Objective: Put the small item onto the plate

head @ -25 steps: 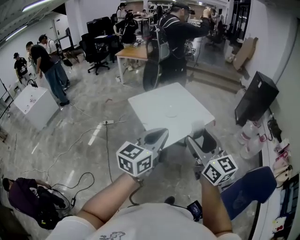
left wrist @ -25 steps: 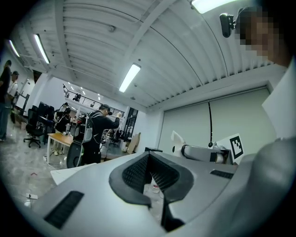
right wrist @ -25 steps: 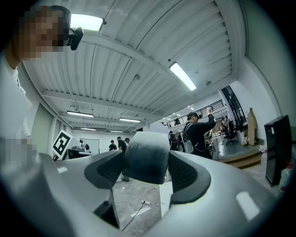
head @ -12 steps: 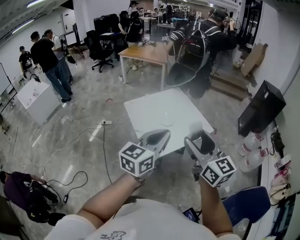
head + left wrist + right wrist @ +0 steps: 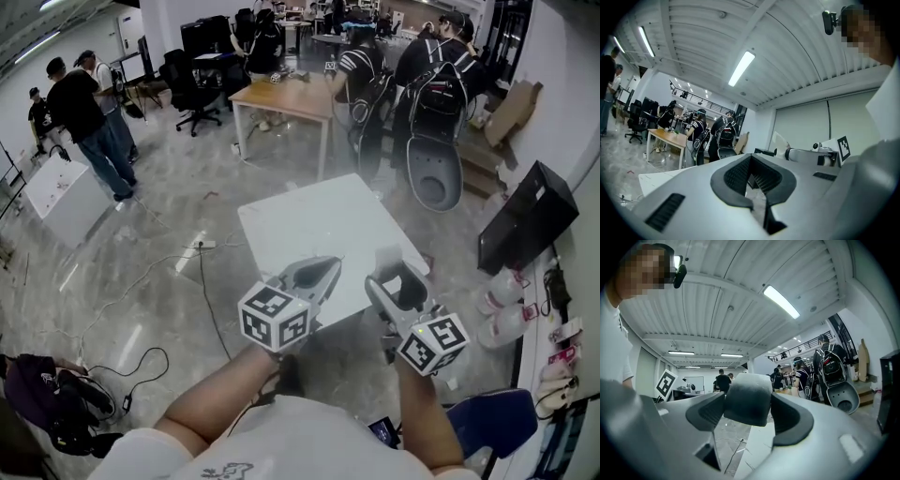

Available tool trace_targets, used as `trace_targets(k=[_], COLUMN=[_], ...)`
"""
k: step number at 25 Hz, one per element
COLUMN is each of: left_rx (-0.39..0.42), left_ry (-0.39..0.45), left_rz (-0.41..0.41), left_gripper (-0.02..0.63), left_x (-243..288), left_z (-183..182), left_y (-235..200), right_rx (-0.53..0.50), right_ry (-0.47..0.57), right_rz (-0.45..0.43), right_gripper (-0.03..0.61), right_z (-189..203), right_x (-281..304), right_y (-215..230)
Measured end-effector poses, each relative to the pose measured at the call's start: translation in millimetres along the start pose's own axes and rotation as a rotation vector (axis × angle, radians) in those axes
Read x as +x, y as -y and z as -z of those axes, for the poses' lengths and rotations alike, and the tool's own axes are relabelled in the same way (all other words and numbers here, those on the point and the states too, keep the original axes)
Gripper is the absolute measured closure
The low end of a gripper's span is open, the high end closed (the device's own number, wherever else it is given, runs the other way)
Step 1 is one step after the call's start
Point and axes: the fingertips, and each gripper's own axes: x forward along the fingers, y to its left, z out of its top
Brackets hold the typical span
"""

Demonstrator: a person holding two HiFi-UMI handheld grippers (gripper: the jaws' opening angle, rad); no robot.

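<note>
In the head view a white square table stands on the floor just ahead of both grippers. I cannot make out a plate on its top. My right gripper is shut on the small item, a pale rounded block. In the right gripper view that item fills the gap between the dark pads of the right gripper. My left gripper hovers at the table's near edge. In the left gripper view its jaws are shut with nothing held.
Several people stand at the back round a wooden table. A black box and plastic bottles line the right wall. A cable runs across the floor at left. A white cabinet stands far left, a blue chair at lower right.
The view has shifted, so the white table sits slightly lower and further left. The people behind have moved. Both grippers hold the same pose, the right still gripping the item.
</note>
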Motion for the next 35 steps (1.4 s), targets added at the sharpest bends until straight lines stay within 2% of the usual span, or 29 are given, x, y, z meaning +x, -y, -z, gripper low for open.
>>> trace_targets(k=[7, 17, 27, 35], left_rx=[-0.033, -0.068, -0.111, -0.146], left_ry=[-0.038, -0.103, -0.156, -0.174], left_rz=[0.023, 0.056, 0.034, -0.042], left_gripper=[0.606, 0.607, 0.606, 0.607], left_x=[59.9, 108.5, 155.5, 199.1], left_z=[-7.8, -16.4, 7.2, 29.2], left_y=[-98.7, -227.9, -282.2, -317.7], right_rx=[0.036, 0.071, 0.099, 0.117], right_ry=[-0.039, -0.08, -0.166, -0.267], right_rz=[0.045, 0.116, 0.12, 0.048], right_gripper=[0.278, 0.278, 0.278, 0.278], right_z=[20.6, 44.7, 80.3, 124.9], right_x=[100.0, 223.9, 276.7, 319.4], right_y=[55.9, 99.6, 158.0, 213.2])
